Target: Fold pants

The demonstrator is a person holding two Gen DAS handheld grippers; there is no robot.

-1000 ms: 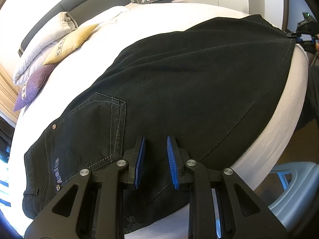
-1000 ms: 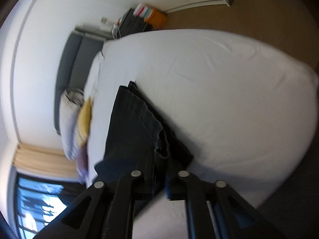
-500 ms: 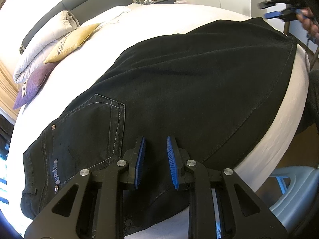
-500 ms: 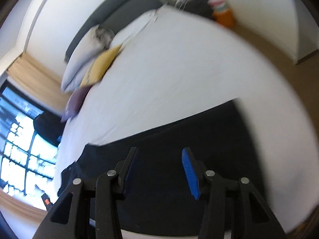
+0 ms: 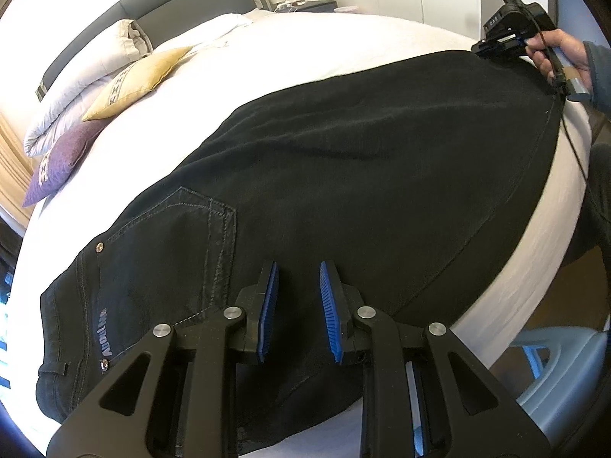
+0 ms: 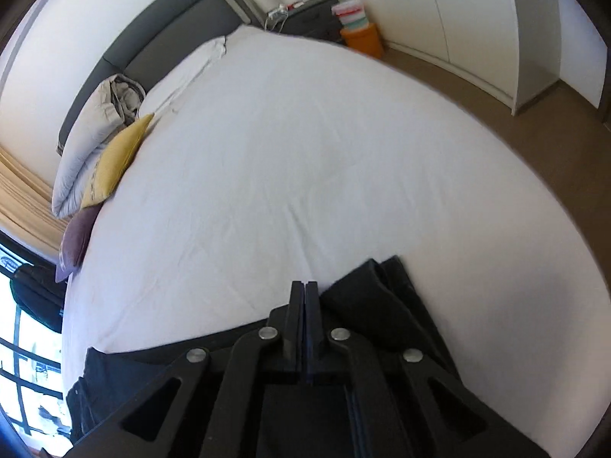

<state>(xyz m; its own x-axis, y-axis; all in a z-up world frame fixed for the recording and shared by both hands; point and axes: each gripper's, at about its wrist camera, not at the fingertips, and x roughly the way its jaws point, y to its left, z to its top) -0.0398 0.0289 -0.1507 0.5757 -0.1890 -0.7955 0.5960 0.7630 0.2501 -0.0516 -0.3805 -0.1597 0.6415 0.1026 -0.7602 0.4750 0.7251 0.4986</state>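
Black pants [image 5: 343, 171] lie folded lengthwise across the white bed [image 5: 343, 49], waist at the left, leg ends at the far right. My left gripper [image 5: 298, 267] hovers open over the seat, just right of the back pocket [image 5: 172, 252], with only flat cloth below its blue pads. A hand [image 5: 565, 53] holds my right gripper [image 5: 479, 49] at the far corner of the leg ends. In the right wrist view that gripper [image 6: 305, 284] is closing, jaws almost together on the far edge of the pants [image 6: 362, 305], where cloth bunches beside it.
A yellow cushion [image 5: 141, 76], a purple cushion [image 5: 61, 164] and white pillows sit by the grey headboard. A pale plastic chair [image 5: 553, 362] stands at the bed's near right. A nightstand [image 6: 309, 15] and an orange box [image 6: 362, 40] stand beyond the bed.
My right gripper let go of the leg cloth, opened, swung around over the leg ends and closed at their far edge. The left gripper stayed put.
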